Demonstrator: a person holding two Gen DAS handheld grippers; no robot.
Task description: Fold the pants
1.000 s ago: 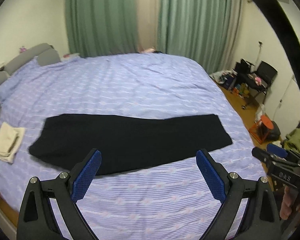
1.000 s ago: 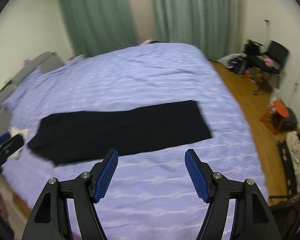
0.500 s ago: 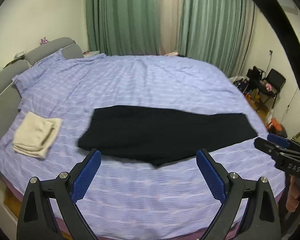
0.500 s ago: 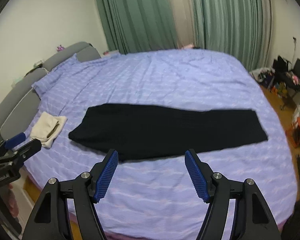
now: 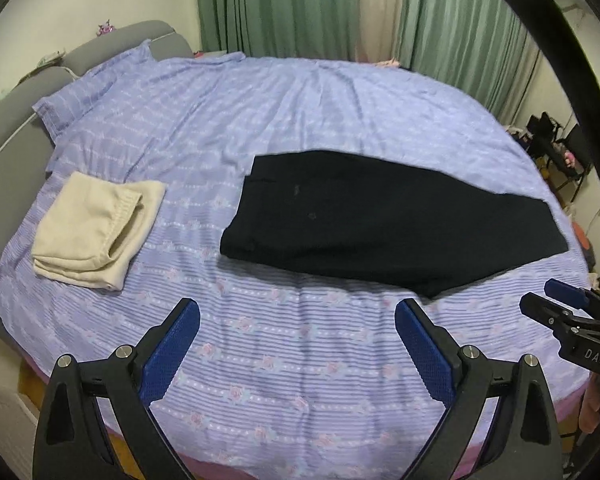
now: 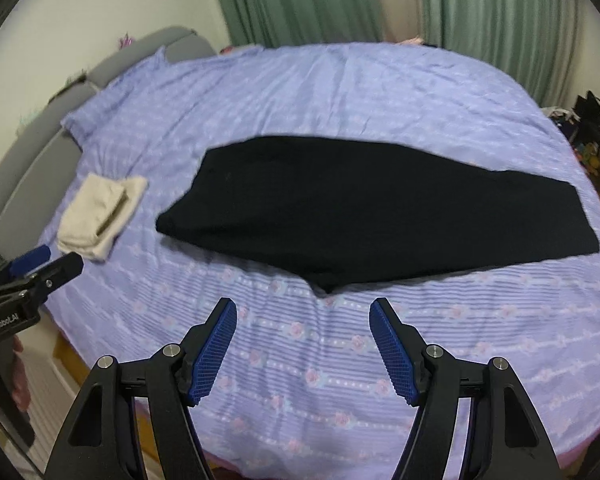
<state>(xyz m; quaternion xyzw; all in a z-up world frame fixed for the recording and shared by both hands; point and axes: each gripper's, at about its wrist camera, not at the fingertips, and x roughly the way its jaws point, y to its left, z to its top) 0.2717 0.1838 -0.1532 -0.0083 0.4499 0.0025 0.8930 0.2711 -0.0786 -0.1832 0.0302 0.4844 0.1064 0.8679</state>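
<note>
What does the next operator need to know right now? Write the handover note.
Left gripper: open, empty, above the bed's near edge.
Right gripper: open, empty, same.
Pants: black, lying flat and lengthwise across the bed, legs stacked, waist toward the headboard side. Neither gripper touches them.
Beige cloth: folded, beside the waist end.
Done: pants laid out.
Left: every crosswise fold.

The right gripper (image 5: 572,312) enters the left wrist view only partly, cut off by the right edge. The clutter (image 5: 556,152) beside the bed (image 5: 300,360) is too small to identify. The right wrist view is slightly blurred.
</note>
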